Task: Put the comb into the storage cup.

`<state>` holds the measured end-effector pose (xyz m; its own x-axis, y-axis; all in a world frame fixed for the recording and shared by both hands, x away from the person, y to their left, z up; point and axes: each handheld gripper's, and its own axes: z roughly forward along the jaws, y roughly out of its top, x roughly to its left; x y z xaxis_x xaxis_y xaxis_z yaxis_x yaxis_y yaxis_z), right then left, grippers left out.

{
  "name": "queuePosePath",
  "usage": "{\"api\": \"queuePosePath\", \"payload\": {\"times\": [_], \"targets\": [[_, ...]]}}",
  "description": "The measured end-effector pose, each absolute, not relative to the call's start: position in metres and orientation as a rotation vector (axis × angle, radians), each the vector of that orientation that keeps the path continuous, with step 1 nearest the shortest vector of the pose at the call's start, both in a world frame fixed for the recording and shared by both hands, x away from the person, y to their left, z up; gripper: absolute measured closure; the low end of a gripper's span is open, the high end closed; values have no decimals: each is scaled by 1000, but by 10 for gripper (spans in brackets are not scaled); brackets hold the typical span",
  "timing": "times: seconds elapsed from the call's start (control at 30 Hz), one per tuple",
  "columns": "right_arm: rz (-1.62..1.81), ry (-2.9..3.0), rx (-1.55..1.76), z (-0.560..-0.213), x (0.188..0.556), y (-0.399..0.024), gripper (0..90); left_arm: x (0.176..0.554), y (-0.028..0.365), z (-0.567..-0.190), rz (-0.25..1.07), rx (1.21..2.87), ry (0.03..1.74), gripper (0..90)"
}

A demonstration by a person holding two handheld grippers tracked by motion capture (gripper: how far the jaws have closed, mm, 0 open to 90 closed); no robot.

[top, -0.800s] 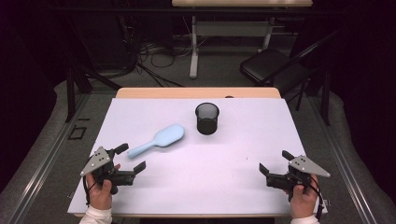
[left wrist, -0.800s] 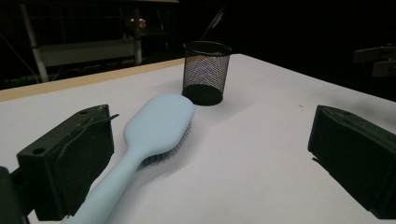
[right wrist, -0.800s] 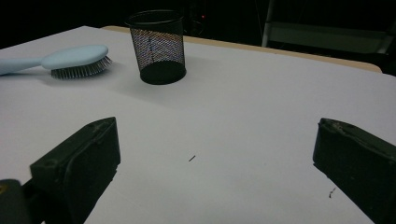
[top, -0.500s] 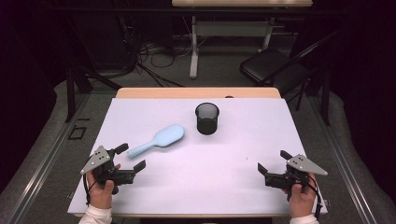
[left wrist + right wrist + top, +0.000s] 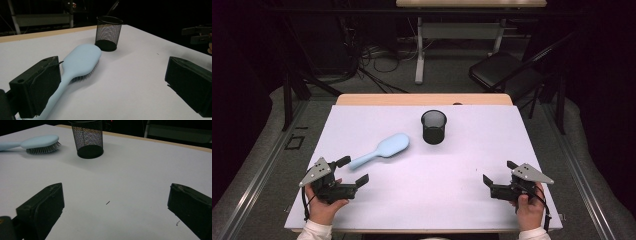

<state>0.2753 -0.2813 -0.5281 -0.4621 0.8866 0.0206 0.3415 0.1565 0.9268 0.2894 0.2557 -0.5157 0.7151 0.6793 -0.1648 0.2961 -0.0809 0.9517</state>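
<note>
We hold the left gripper [image 5: 353, 170] low at the near left of the white tabletop [image 5: 472, 150], its jaws spread wide and empty, just short of the handle end of the pale blue hairbrush [image 5: 382, 151]. The brush lies bristles down, its long axis running from that handle, near and left, to the head, farther and right, toward the black mesh cup [image 5: 433, 127]. Our left hand is plainly the nearer one. The right gripper [image 5: 498, 172] rests well apart at the near right, jaws likewise released, holding nothing.
</note>
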Motion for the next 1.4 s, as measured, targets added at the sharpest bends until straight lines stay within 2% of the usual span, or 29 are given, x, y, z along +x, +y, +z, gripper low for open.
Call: {"api": "queuePosePath", "payload": {"times": [0.5, 1.4], "targets": [[1289, 1918, 1114, -527, 276, -279, 4, 286, 253, -514, 373, 1710, 821, 2], [1291, 1954, 1122, -530, 282, -277, 4, 285, 242, -515, 547, 1933, 1000, 3]]}}
